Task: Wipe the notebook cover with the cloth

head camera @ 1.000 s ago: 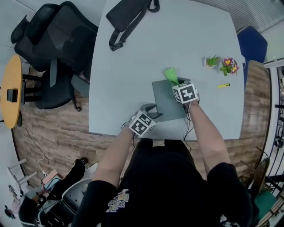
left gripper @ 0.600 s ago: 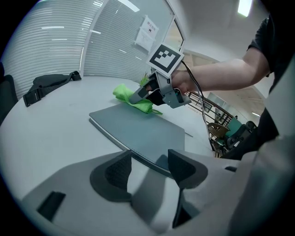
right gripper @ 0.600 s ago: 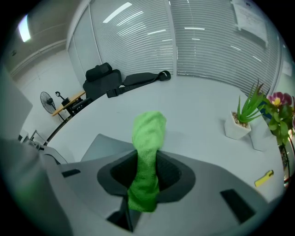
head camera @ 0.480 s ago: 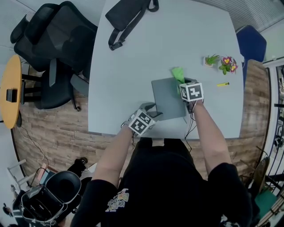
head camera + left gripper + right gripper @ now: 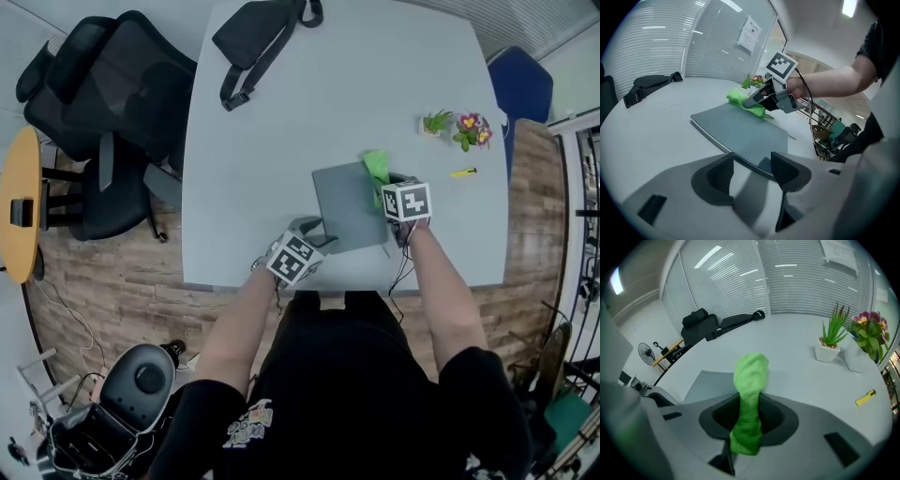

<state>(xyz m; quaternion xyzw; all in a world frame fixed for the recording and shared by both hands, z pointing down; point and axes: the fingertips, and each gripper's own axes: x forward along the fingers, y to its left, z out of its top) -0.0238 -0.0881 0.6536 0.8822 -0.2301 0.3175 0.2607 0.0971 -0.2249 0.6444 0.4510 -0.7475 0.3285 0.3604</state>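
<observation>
A grey notebook point(image 5: 347, 206) lies flat near the front edge of the pale table point(image 5: 281, 122). My right gripper point(image 5: 386, 186) is shut on a green cloth point(image 5: 377, 168), which rests on the notebook's far right edge. In the right gripper view the cloth point(image 5: 749, 380) sticks out between the jaws of that gripper point(image 5: 749, 416), over the notebook point(image 5: 705, 383). My left gripper point(image 5: 314, 231) stands open at the notebook's near left corner. In the left gripper view the notebook's point(image 5: 740, 131) near edge sits just at the tips of this gripper point(image 5: 752, 166), and the cloth point(image 5: 746, 100) shows beyond.
A black bag point(image 5: 253, 37) lies at the table's far end. Two small potted plants point(image 5: 437, 123) point(image 5: 471, 127) and a yellow item point(image 5: 462, 172) sit to the right of the notebook. Black office chairs point(image 5: 103, 84) stand on the left, a blue chair point(image 5: 520, 89) on the right.
My right gripper has dragged the cloth from the notebook's far middle edge rightward to its right edge, then slightly nearer. The left gripper has stayed at the near left corner.
</observation>
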